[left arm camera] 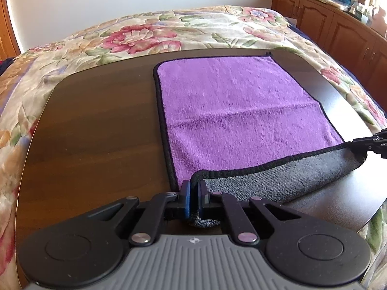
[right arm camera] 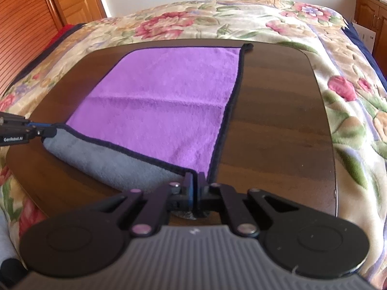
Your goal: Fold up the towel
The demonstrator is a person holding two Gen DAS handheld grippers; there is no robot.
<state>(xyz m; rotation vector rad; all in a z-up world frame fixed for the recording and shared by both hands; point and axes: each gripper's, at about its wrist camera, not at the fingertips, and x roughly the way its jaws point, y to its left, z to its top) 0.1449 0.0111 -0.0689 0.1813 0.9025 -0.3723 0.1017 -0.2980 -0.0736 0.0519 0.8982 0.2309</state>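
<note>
Pinching the near left corner of the towel (left arm camera: 237, 111), the left gripper (left arm camera: 193, 188) has its blue-padded jaws closed tight on the black-bound hem, with a bit of grey cloth bunched behind the pads. The right gripper (right arm camera: 196, 181) grips the near right corner the same way, jaws pressed together on the trim. In the left wrist view the right gripper (left arm camera: 370, 142) shows at the far right edge, clamped on its corner; in the right wrist view the left gripper (right arm camera: 36, 130) shows at the left edge, likewise clamped.

Between the two corners the near hem is lifted and rolled back toward the far side, so a band of the grey underside faces the cameras along the front. Beyond that band the purple face lies flat on the dark wooden tray table (left arm camera: 96, 120), with a faint crease across its middle. A small black loop sits at the far right corner. The table rests on a floral bedspread (left arm camera: 145, 33), and wooden cabinets (left arm camera: 338, 19) stand along the wall to the right.
</note>
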